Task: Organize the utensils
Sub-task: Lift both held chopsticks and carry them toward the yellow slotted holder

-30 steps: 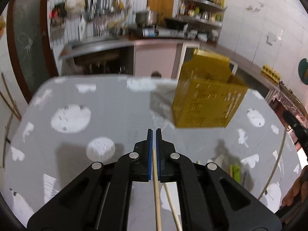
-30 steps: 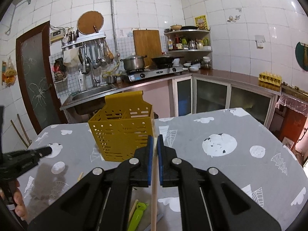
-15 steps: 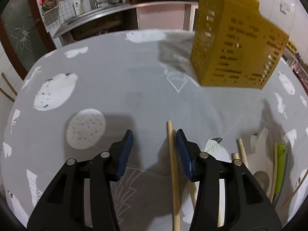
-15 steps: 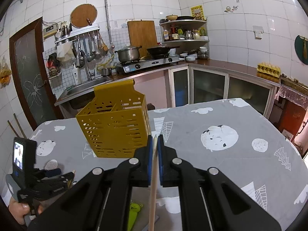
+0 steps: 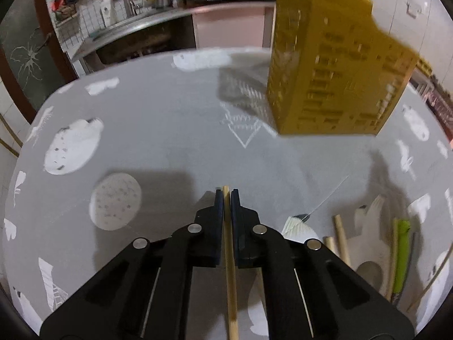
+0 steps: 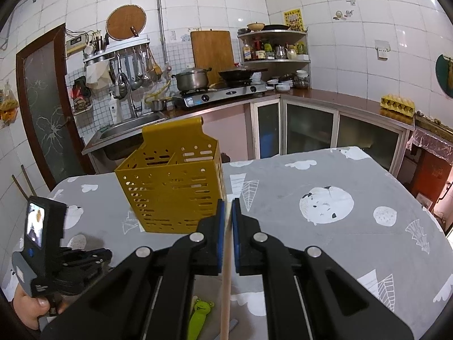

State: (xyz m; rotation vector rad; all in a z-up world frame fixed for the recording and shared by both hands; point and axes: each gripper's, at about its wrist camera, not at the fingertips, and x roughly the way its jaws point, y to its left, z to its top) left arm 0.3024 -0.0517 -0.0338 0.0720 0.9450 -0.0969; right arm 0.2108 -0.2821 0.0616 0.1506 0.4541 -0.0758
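In the left wrist view my left gripper [image 5: 226, 195] is shut on a thin wooden chopstick [image 5: 230, 283], low over the grey patterned tablecloth [image 5: 170, 130]. The yellow slotted utensil caddy [image 5: 334, 79] stands upright ahead and to the right. In the right wrist view my right gripper [image 6: 228, 206] is shut on another wooden chopstick [image 6: 226, 289], held above the table just in front of the caddy [image 6: 172, 195]. The left gripper [image 6: 107, 255] shows at the lower left of that view, in a person's hand [image 6: 28, 308].
More utensils lie on the table at the right of the left wrist view: two wooden sticks [image 5: 341, 238], a white spoon [image 5: 368, 257], a green-handled piece [image 5: 402, 249]. A green frog-headed utensil [image 6: 199, 314] lies under the right gripper. Kitchen counter, sink and stove stand behind.
The left gripper sank toward the table, opened around the chopstick lying there half a second ago, and has shut on it again. The right gripper still holds its chopstick in the same place.
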